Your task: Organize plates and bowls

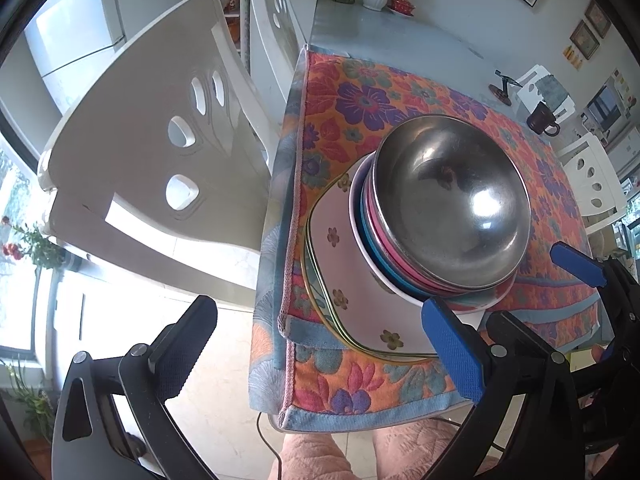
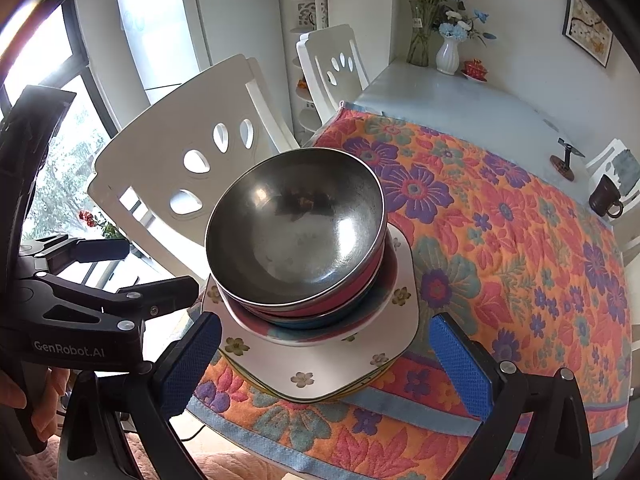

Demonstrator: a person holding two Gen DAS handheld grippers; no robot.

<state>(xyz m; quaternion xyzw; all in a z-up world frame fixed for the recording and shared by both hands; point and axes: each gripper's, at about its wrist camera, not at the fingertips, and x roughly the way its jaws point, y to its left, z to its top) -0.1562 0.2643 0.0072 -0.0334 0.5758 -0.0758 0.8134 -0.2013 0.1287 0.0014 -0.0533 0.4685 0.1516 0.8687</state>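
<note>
Your right gripper (image 2: 326, 364) is spread wide, empty, straddling the near edge of the plate stack (image 2: 316, 376); left gripper (image 1: 320, 352) is also spread and empty. The steel bowl (image 2: 296, 232) sits nested on top, dead ahead. Stacking looks done; next, clear both away without nudging it.

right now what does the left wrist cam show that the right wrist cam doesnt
Only the left wrist view shows the right gripper reaching in and the small frames on the wall. Only the right wrist view shows the left gripper, a hand and the blue flowers in full. Both show the steel bowl topping the stack on the square floral plates, and the dark mug.
</note>
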